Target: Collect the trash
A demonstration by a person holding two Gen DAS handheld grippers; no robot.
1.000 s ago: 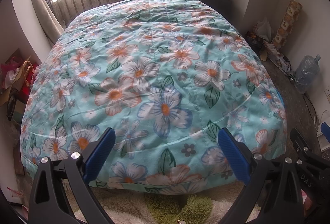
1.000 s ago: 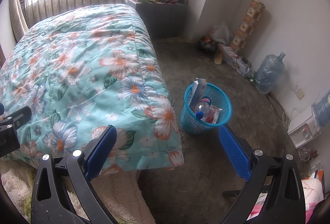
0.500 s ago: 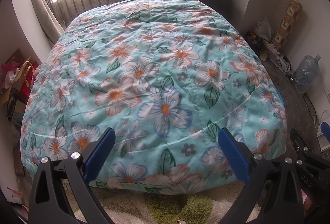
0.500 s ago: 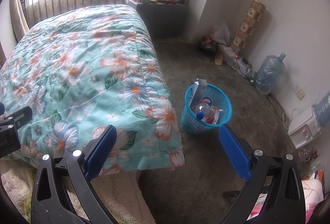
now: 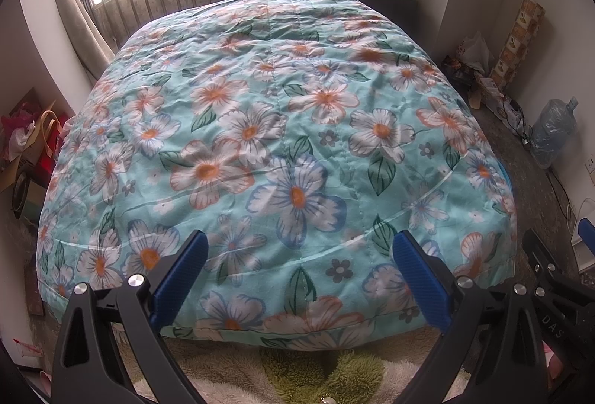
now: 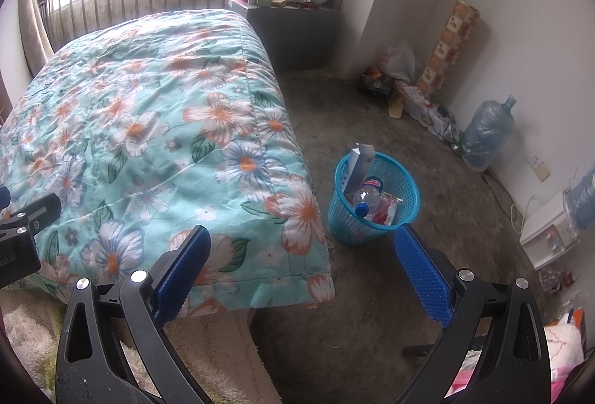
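Trash in the blue basket (image 6: 373, 201), center-right of frame, just beyond the right gripper (image 6: 301, 270); both jaws open, empty; left gripper (image 5: 299, 277) facing the bed (image 5: 282, 128).

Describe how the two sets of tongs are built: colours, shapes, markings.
Both the left tongs and right tongs match: matte black angular arms with triangular cut-outs and silver round bolts, ending in long blue textured pads. White lettering, partly readable as "DAS", marks the right tongs' body in the left view. No cables or sleeves show.
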